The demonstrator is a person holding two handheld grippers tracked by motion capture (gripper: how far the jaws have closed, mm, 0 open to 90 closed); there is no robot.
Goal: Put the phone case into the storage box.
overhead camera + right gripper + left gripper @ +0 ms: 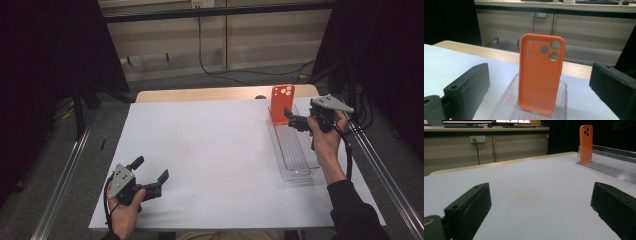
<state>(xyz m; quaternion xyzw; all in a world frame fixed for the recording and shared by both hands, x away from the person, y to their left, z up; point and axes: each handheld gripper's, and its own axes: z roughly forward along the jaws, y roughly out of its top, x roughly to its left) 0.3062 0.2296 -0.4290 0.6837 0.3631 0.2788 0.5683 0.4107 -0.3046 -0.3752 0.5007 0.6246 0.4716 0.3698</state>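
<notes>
An orange silicone phone case [282,102] is stood upright at the far end of a long clear plastic tray [300,167] on the right of the white sheet [210,150]. The right gripper [295,121] is held just before it, jaws wide, nothing between. The left gripper [152,175] is kept well apart, jaws wide and empty.
</notes>
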